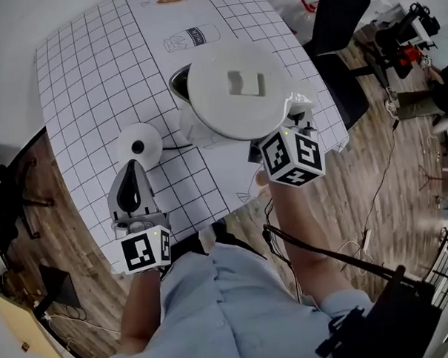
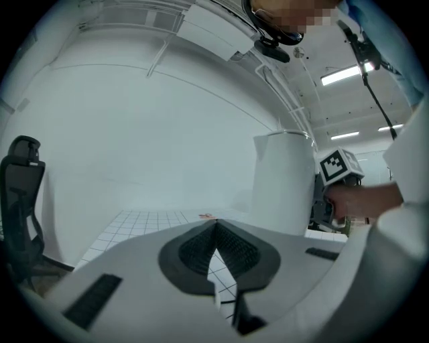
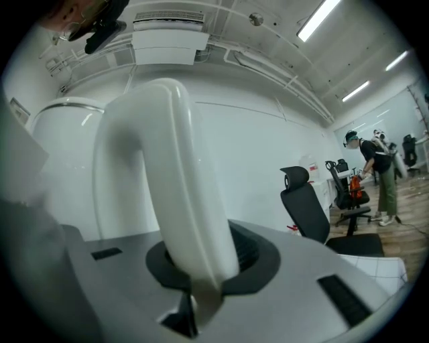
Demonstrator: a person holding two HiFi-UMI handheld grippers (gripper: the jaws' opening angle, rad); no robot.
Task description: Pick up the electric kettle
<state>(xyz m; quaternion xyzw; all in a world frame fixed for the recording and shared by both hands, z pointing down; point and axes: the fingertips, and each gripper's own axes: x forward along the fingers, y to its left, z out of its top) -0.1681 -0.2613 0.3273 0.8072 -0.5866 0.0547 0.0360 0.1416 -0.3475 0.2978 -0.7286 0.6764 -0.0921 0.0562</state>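
The desk (image 1: 86, 84) is covered by a white gridded sheet with printed drawings. A round white kettle base (image 1: 139, 146) sits near its near edge.

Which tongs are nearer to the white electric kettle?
Right. The right tongs grip the handle of the kettle; the left tongs hang apart from it, near the round base.

There is one electric kettle (image 1: 237, 89), at the upper middle of the head view. One round base (image 1: 139, 146) lies to its left on one gridded table (image 1: 79, 77). There are two grippers, the left gripper (image 2: 216, 226) and the right gripper (image 3: 198, 264). There are two cubes, the left marker cube (image 1: 145, 250) and the right marker cube (image 1: 292, 155). One black chair (image 1: 339, 21) stands at the head view's upper right. One person (image 3: 377, 175) stands at the far right of the right gripper view.
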